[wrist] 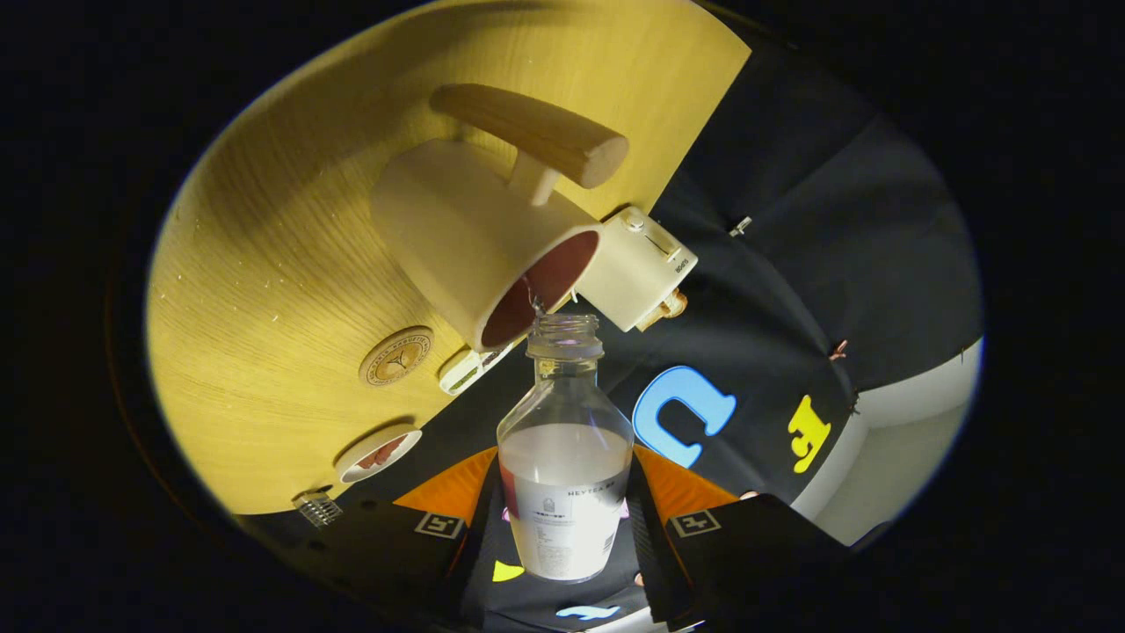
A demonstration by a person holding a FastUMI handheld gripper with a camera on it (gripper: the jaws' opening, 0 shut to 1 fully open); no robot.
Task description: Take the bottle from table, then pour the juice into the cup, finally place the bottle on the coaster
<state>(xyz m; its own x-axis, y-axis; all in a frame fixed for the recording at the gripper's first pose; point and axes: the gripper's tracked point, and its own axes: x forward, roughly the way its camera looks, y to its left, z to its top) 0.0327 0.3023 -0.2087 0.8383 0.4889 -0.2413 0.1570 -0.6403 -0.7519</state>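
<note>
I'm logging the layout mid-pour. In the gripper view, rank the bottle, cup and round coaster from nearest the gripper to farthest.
1. Bottle: clamped between the fingers of the gripper, uncapped mouth pointing ahead.
2. Cup: just beyond the bottle's mouth, on the table.
3. Coaster: on the table beside the cup, off to one side of the bottle; about as far as the cup, so 2 and 3 are close.

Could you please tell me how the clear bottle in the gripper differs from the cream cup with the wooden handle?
The clear plastic bottle is see-through, showing pale liquid; the cream cup with a wooden handle is opaque, reddish inside. The bottle has a narrow threaded neck; the cup's mouth is wide. The gripper clamps the bottle; the cup stands on the wooden table. Both are uncovered.
</note>
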